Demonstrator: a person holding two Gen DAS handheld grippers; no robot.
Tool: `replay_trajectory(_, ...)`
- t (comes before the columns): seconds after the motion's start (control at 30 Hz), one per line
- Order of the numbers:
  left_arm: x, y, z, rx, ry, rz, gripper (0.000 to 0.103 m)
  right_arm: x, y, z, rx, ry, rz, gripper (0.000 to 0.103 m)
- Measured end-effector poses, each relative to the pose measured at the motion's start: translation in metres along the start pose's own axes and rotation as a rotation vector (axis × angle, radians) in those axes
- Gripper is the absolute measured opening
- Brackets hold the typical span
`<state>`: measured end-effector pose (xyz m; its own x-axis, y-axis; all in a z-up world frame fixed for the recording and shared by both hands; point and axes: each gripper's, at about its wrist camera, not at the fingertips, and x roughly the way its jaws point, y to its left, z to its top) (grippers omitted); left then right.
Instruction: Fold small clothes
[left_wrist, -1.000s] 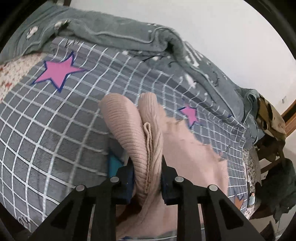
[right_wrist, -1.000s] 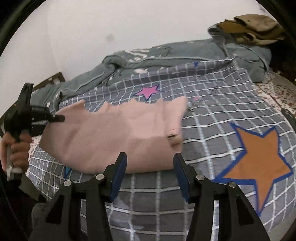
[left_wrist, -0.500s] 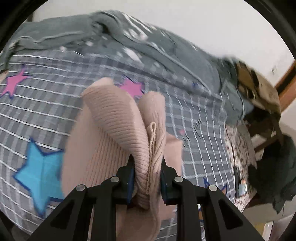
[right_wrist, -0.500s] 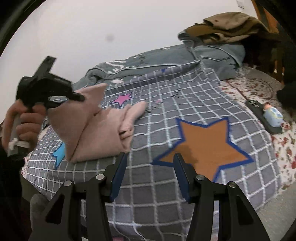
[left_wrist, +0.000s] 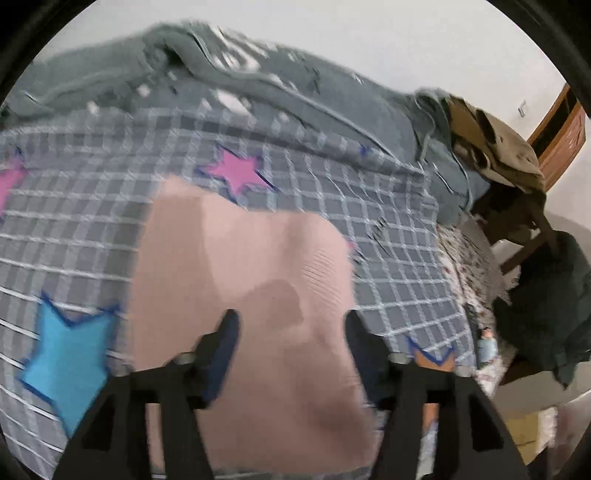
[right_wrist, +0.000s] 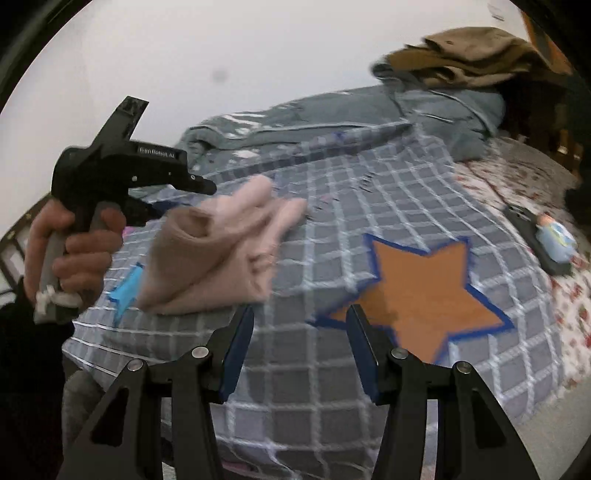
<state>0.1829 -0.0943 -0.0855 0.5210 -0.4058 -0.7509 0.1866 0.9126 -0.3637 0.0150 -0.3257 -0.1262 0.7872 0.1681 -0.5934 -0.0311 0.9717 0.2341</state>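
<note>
A pink ribbed knit garment (left_wrist: 240, 280) lies folded on the grey checked bedspread (left_wrist: 399, 266). My left gripper (left_wrist: 291, 343) is open just above it, jaws wide apart, holding nothing. In the right wrist view the garment (right_wrist: 221, 251) lies in a loose folded heap at the left, with the hand-held left gripper (right_wrist: 192, 195) over its near end. My right gripper (right_wrist: 299, 350) is open and empty, above the bedspread near the front edge, well apart from the garment.
A grey quilt (right_wrist: 332, 114) is bunched along the wall. Brown clothes (right_wrist: 469, 55) lie on top at the far right. A phone and a small toy (right_wrist: 554, 240) lie on the floral sheet. A chair with dark clothes (left_wrist: 546, 317) stands beside the bed.
My left gripper has opened and let go of the pink garment, which has dropped onto the bed in a folded heap. My right gripper stays open and has moved little.
</note>
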Motion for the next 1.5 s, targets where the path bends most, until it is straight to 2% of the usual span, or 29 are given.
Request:
replay_trajectory(0.1,-0.018,0.029,-0.002,0.002,-0.055,0.070,0.061,0.012,0.019,0.017,-0.033,-0.024,0.075,0.059)
replay_trajectory(0.2,-0.026,0.058,-0.005,-0.020,-0.063,0.112,0.061,0.028,0.039,0.037,-0.040,-0.063,0.166,0.068)
replay_trajectory(0.3,-0.035,0.088,-0.012,-0.062,-0.065,0.136,0.061,0.061,0.063,0.056,-0.017,-0.036,0.243,0.068)
replay_trajectory(0.37,-0.041,0.103,-0.018,-0.083,-0.068,0.135,0.061,0.082,0.072,0.062,0.000,-0.005,0.254,0.049)
replay_trajectory(0.4,-0.042,0.107,-0.020,-0.085,-0.070,0.136,0.061,0.092,0.075,0.063,0.004,0.012,0.251,0.025)
replay_trajectory(0.43,-0.045,0.112,-0.023,-0.087,-0.072,0.137,0.061,0.105,0.077,0.064,-0.003,0.034,0.234,0.008)
replay_trajectory(0.5,-0.047,0.116,-0.026,-0.086,-0.073,0.140,0.061,0.115,0.073,0.062,-0.009,0.037,0.212,0.007)
replay_trajectory(0.57,-0.048,0.118,-0.033,-0.072,-0.079,0.120,0.061,0.096,0.054,0.057,0.038,-0.051,0.205,0.006)
replay_trajectory(0.63,-0.043,0.114,-0.038,-0.053,-0.078,0.090,0.061,0.082,0.036,0.048,0.091,-0.078,0.198,0.006)
replay_trajectory(0.67,-0.040,0.111,-0.039,-0.043,-0.073,0.078,0.061,0.082,0.029,0.040,0.102,-0.059,0.177,0.006)
replay_trajectory(0.73,-0.029,0.101,-0.043,-0.022,-0.060,0.038,0.061,0.097,0.029,0.021,0.057,0.033,0.119,0.005)
replay_trajectory(0.8,-0.019,0.094,-0.047,-0.009,-0.040,0.012,0.061,0.105,0.033,0.005,0.024,0.076,0.090,0.005)
replay_trajectory(0.9,-0.002,0.084,-0.053,0.017,-0.007,0.012,0.062,0.094,0.037,0.009,0.020,0.047,0.089,0.008)
replay_trajectory(0.97,0.005,0.082,-0.055,0.030,-0.007,0.026,0.063,0.090,0.037,0.020,0.023,0.038,0.107,0.014)
replay_trajectory(1.0,0.006,0.082,-0.055,0.033,-0.008,0.013,0.063,0.087,0.038,0.029,0.018,0.028,0.127,0.024)
replay_trajectory(1.03,0.007,0.083,-0.055,0.031,-0.004,-0.006,0.063,0.086,0.039,0.036,0.012,0.021,0.132,0.041)
replay_trajectory(1.1,0.009,0.087,-0.054,0.019,0.010,-0.046,0.063,0.087,0.039,0.050,0.001,-0.011,0.129,0.053)
replay_trajectory(1.17,0.011,0.090,-0.052,0.017,0.022,-0.071,0.063,0.093,0.039,0.064,0.005,-0.028,0.125,0.053)
replay_trajectory(1.27,0.009,0.089,-0.051,0.049,0.022,-0.076,0.063,0.120,0.038,0.082,0.045,0.026,0.097,0.053)
replay_trajectory(1.3,0.008,0.088,-0.050,0.063,0.019,-0.075,0.063,0.134,0.036,0.086,0.064,0.067,0.080,0.048)
replay_trajectory(1.33,0.007,0.088,-0.050,0.074,0.017,-0.079,0.063,0.150,0.033,0.087,0.091,0.121,0.058,0.030)
replay_trajectory(1.37,0.006,0.088,-0.049,0.081,0.015,-0.080,0.063,0.164,0.032,0.086,0.113,0.172,0.065,0.027)
replay_trajectory(1.4,0.005,0.087,-0.048,0.088,0.013,-0.080,0.063,0.164,0.032,0.086,0.119,0.172,0.066,0.018)
replay_trajectory(1.5,0.000,0.085,-0.045,0.116,-0.003,-0.092,0.063,0.125,0.028,0.090,0.071,-0.025,0.114,0.016)
